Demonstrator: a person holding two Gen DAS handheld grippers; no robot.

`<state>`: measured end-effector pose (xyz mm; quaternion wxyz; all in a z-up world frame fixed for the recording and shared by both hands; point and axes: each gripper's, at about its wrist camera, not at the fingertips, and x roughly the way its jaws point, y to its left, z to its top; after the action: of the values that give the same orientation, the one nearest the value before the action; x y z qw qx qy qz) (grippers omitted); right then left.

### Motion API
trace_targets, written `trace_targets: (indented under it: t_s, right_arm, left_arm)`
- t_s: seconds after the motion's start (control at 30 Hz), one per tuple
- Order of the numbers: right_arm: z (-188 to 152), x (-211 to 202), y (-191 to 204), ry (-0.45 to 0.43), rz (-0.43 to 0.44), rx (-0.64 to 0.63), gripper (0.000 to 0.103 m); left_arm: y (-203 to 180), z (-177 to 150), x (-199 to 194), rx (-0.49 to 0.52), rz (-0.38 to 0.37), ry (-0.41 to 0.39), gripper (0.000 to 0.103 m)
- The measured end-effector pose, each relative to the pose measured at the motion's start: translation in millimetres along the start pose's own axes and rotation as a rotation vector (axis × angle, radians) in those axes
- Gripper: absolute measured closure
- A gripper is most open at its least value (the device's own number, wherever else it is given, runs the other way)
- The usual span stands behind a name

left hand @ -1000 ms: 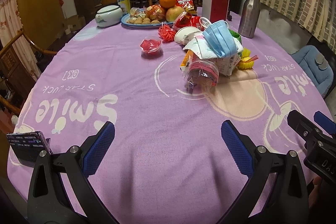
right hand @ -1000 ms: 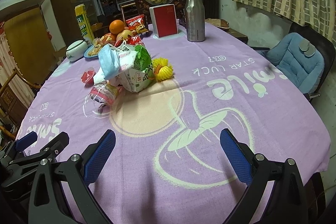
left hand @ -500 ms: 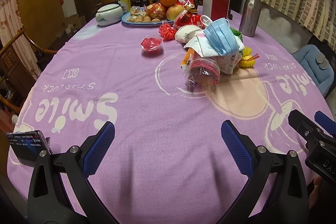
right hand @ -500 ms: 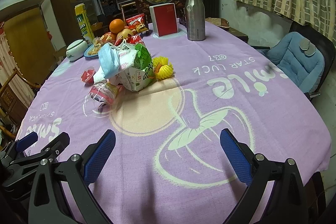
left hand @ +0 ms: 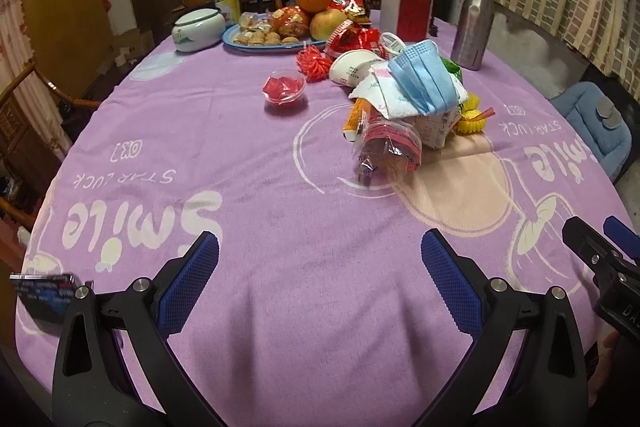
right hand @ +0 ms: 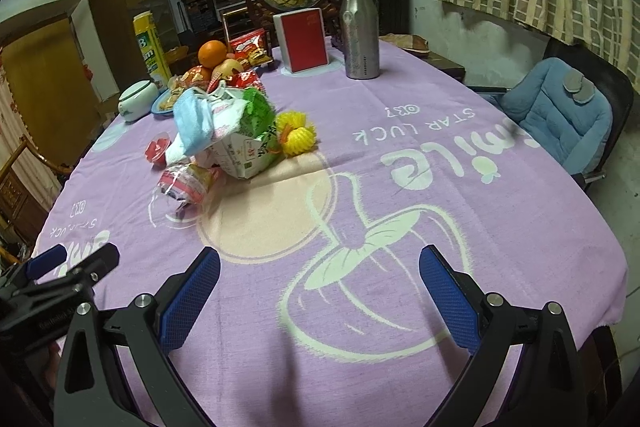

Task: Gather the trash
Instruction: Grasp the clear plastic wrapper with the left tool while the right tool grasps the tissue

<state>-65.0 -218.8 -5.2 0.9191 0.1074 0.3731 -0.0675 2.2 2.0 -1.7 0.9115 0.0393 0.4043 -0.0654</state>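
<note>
Worktop (left hand: 280, 307) lay under a purple cloth printed with "Smile" and "STAR LUCK". Near its middle sat the trash pile (left hand: 404, 115), well apart from both tools: a blue face mask (left hand: 424, 79) draped over white paper, a clear wrapper (left hand: 390, 149) at the near side, a green-and-white carton (right hand: 252, 143) and yellow foam netting (right hand: 298, 137) touching the pile. Behind it stood a steel bottle (right hand: 360, 27), a red box (right hand: 305, 41) and a blue fruit plate (left hand: 276, 39). A small cup of red scraps (left hand: 285, 91) sat just beside the pile. The left tool (left hand: 320, 263) and right tool (right hand: 320, 267) each hung spread wide over bare cloth, grasping nothing.
</note>
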Motion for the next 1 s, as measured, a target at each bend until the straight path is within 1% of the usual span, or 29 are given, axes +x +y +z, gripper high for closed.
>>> trace_targets:
  t_s: [0.07, 0.13, 0.27, 0.3, 0.37, 0.4, 0.47, 0.57, 0.67, 0.7, 0.73, 0.77, 0.87, 0.9, 0.93, 0.97, 1.0]
  right_arm:
    - [0, 1, -5, 0.001, -0.01, 0.012, 0.005]
    - [1, 2, -9, 0.002, -0.011, 0.025, 0.005]
    - [1, 6, -13, 0.013, -0.002, 0.041, 0.006]
    - [2, 7, -13, 0.016, 0.003, 0.04, 0.006]
    - [2, 8, -14, 0.018, 0.005, 0.036, 0.005]
    - [3, 8, -14, 0.018, 0.005, 0.034, 0.005]
    - [4, 7, -16, 0.018, 0.0, 0.032, 0.005]
    - [5, 6, -21, 0.014, -0.011, 0.038, 0.006]
    - [7, 8, -25, 0.019, -0.019, 0.054, 0.005]
    - [7, 9, -25, 0.021, -0.02, 0.057, 0.005]
    - [8, 11, -24, 0.026, -0.021, 0.058, 0.005]
    - [8, 12, -22, 0.03, -0.021, 0.055, 0.005]
    - [9, 16, -13, 0.039, -0.022, 0.022, 0.005]
    - [9, 17, -10, 0.04, -0.024, 0.008, 0.005]
    - [11, 18, -6, 0.04, -0.028, -0.007, 0.005]
    - [12, 19, -3, 0.04, -0.033, -0.018, 0.005]
    - [15, 20, -1, 0.037, -0.04, -0.027, 0.005]
  left_arm:
    - [1, 4, 6, 0.03, -0.041, 0.027, 0.006]
    - [-1, 10, 14, 0.058, -0.106, 0.069, 0.006]
    - [-11, 28, 34, 0.06, -0.227, 0.147, 0.006]
    - [-15, 31, 39, 0.062, -0.234, 0.159, 0.006]
    - [-25, 41, 55, 0.072, -0.226, 0.191, 0.006]
    - [-30, 47, 65, 0.076, -0.207, 0.207, 0.006]
    - [-34, 55, 76, 0.07, -0.178, 0.214, 0.006]
    - [-34, 64, 86, 0.053, -0.152, 0.193, 0.006]
    - [-33, 71, 88, 0.037, -0.134, 0.137, 0.006]
    - [-33, 72, 89, 0.037, -0.129, 0.128, 0.009]
    - [-33, 72, 93, 0.042, -0.119, 0.13, 0.019]
    - [-34, 73, 95, 0.046, -0.123, 0.136, 0.035]
    - [-34, 71, 102, 0.042, -0.179, 0.171, 0.06]
    - [-33, 70, 101, 0.04, -0.193, 0.168, 0.066]
    - [-31, 70, 98, 0.043, -0.209, 0.165, 0.075]
    - [-29, 70, 94, 0.043, -0.224, 0.162, 0.081]
    - [-26, 71, 89, 0.04, -0.238, 0.149, 0.082]
